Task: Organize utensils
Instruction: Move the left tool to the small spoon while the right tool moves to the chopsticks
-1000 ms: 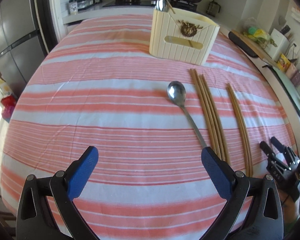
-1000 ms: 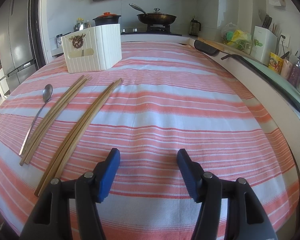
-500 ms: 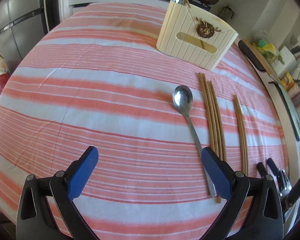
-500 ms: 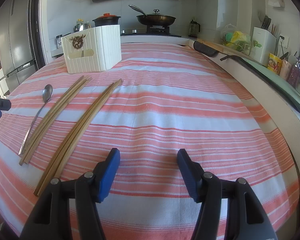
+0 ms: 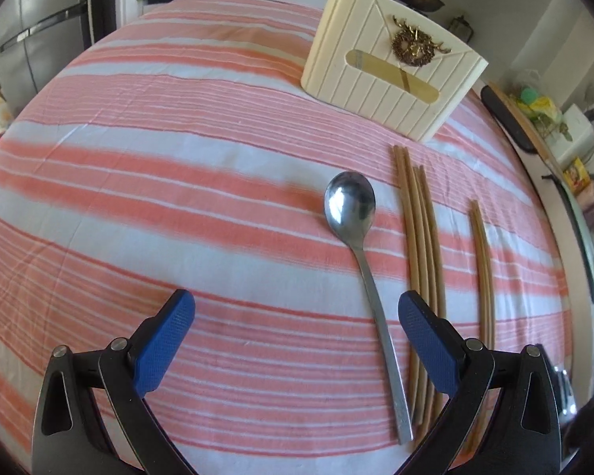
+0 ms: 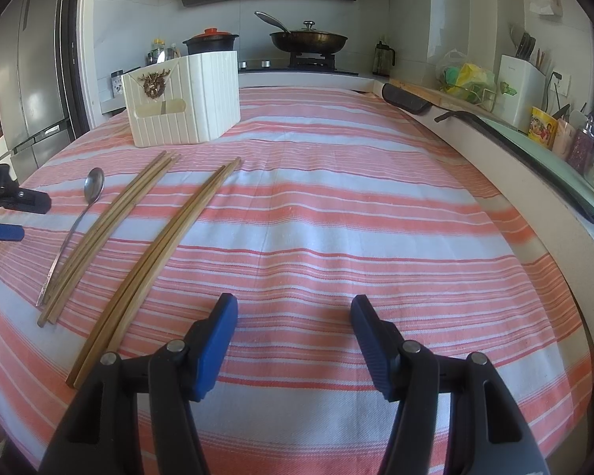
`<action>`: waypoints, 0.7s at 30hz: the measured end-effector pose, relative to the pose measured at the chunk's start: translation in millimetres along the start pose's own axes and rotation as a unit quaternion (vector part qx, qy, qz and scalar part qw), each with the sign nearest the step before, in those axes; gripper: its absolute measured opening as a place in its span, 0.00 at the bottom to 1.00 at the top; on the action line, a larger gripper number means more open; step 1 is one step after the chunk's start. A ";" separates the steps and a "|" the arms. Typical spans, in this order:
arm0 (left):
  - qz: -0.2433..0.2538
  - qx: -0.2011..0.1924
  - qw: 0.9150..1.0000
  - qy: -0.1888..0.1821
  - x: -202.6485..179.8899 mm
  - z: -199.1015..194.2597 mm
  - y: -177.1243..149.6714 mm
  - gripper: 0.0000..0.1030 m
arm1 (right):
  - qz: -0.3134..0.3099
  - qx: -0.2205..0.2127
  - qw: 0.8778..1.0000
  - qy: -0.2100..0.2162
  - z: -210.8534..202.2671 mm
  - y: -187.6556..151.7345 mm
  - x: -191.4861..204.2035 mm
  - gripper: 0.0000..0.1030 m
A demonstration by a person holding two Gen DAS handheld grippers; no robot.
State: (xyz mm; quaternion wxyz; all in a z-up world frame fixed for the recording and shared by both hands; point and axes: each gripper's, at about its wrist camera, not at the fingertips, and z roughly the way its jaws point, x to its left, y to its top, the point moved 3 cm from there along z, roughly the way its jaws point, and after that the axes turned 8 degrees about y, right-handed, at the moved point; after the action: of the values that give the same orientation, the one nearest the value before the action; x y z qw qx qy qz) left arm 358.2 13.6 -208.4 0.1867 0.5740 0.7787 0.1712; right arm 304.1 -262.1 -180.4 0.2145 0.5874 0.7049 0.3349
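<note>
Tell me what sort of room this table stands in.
Most likely a home kitchen. Behind the striped tablecloth a lidded wok sits on a gas stove, a tall refrigerator stands at the left, and a knife block sits on the counter.

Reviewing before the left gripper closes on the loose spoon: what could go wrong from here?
1. The spoon handle lies tight against the near chopsticks, so the open left gripper may snag or scatter them; its right-hand finger already sits over them.
2. The handle is thin, flat on the tablecloth; pads could slip or pinch fabric.
3. The holder already has a spoon in it; insertion could clash.
</note>
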 end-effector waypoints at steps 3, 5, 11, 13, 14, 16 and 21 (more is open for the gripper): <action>0.049 -0.027 0.996 0.063 -16.6 9.4 -0.2 0.99 | 0.009 0.015 1.000 0.008 -0.7 3.8 -2.5 0.59; 0.070 -0.038 0.993 0.081 -21.6 11.3 -3.0 1.00 | 0.036 0.022 0.999 0.024 -6.7 9.4 -1.7 0.59; 0.077 -0.046 0.993 0.079 -13.0 9.3 -6.0 1.00 | 0.056 0.056 0.992 0.094 3.3 27.6 27.4 0.59; 0.079 -0.048 0.993 0.077 -8.2 9.1 -6.6 1.00 | 0.059 0.074 0.991 0.099 15.3 28.2 33.0 0.58; 0.078 -0.049 0.993 0.077 -5.4 8.9 -6.9 1.00 | 0.060 0.080 0.990 0.095 19.9 27.8 34.5 0.55; 0.074 -0.051 0.993 0.075 -1.7 9.5 -6.3 1.00 | 0.050 0.080 0.992 0.082 23.4 28.0 38.3 0.54; 0.074 -0.054 0.993 0.078 -1.0 11.4 -4.6 1.00 | 0.015 0.099 0.993 0.063 27.1 30.0 50.3 0.53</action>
State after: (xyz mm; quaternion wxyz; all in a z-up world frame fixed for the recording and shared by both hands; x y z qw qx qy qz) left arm 360.2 12.0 -220.5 0.1432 0.6041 0.7359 0.2702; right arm 332.6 -204.7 -172.7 0.1054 0.5941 0.7375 0.3034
